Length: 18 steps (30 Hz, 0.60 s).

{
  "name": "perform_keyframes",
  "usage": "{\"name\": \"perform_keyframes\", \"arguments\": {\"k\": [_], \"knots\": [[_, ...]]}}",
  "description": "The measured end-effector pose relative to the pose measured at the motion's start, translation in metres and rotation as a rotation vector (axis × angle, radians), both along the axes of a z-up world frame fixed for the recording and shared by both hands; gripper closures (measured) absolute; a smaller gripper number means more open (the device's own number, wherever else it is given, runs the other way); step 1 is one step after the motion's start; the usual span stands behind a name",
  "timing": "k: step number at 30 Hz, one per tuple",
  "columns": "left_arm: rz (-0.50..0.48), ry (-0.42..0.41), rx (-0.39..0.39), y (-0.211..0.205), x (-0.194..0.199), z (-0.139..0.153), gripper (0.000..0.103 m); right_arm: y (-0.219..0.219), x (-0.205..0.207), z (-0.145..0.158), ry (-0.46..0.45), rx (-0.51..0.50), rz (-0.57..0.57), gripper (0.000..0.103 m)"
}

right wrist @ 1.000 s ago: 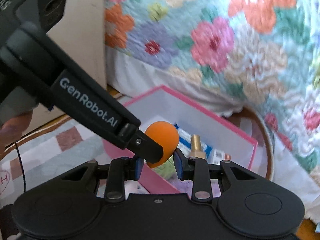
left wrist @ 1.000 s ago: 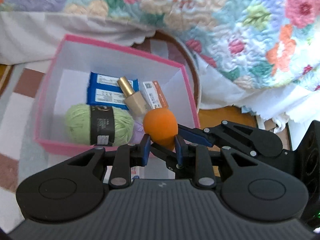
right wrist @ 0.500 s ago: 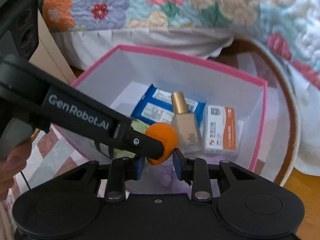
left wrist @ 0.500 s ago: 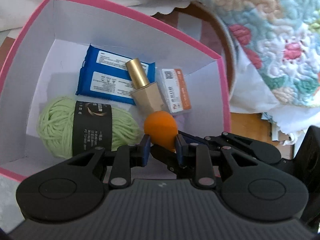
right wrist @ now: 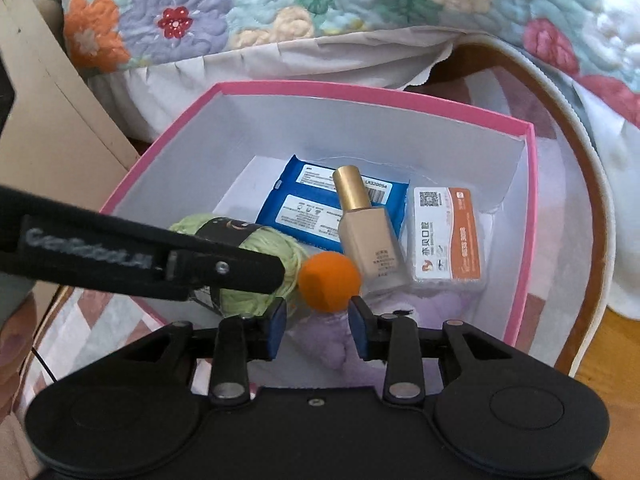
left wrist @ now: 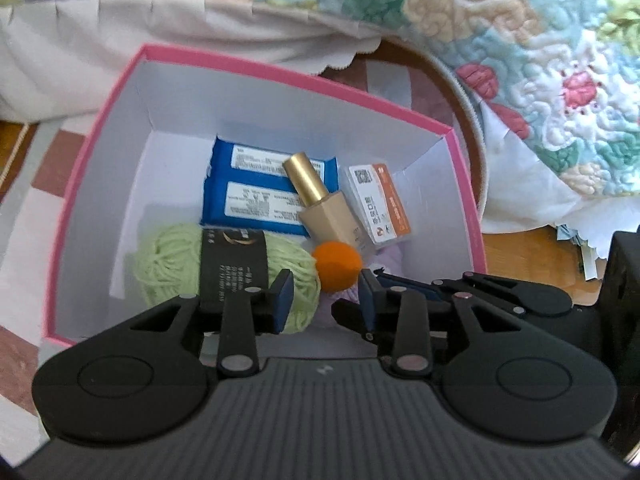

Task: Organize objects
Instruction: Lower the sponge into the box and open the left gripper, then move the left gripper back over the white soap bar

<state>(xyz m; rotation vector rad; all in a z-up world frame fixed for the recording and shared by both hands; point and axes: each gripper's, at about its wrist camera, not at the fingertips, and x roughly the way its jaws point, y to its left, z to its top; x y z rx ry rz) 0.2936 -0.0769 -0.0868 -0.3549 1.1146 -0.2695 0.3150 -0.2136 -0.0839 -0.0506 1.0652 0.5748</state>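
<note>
An orange sponge ball lies inside the pink box, on a pale purple soft item beside the green yarn skein. My left gripper hangs just above and before the ball; its jaws are opening and the pads stand clear of the ball. My right gripper is also opening, with the ball just beyond its tips and no longer squeezed. A left gripper finger crosses the right wrist view from the left, ending next to the ball.
Also in the box are a blue wipes pack, a gold-capped foundation bottle and a white-and-orange packet. A floral quilt hangs behind the box. A cardboard panel stands at left, a round wooden rim at right.
Both grippers came down into the box with the ball pinched between them. Their jaws have now parted and the ball sits free on the box's contents.
</note>
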Motion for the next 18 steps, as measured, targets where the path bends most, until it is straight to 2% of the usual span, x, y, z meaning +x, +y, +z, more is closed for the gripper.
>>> {"name": "perform_keyframes", "arguments": {"k": [4,7,10,14,18], "knots": [[-0.010,-0.029,0.012,0.007,-0.013,0.014,0.062,-0.002,-0.008,0.004,-0.020,0.019,-0.034,0.060],[-0.054,-0.027,0.051,0.008,-0.025,0.027,0.061,-0.007,-0.022,0.012,-0.034,0.048,-0.065,0.060],[-0.088,-0.038,0.094,0.010,-0.040,0.040,0.057,-0.003,-0.047,0.025,-0.111,-0.012,-0.086,0.060],[-0.112,-0.043,0.106,0.023,-0.061,0.061,0.054,-0.005,-0.072,0.053,-0.137,0.029,-0.097,0.055],[-0.127,-0.075,0.107,0.037,-0.084,0.085,0.051,-0.001,-0.100,0.086,-0.188,0.015,-0.093,0.044]]}}
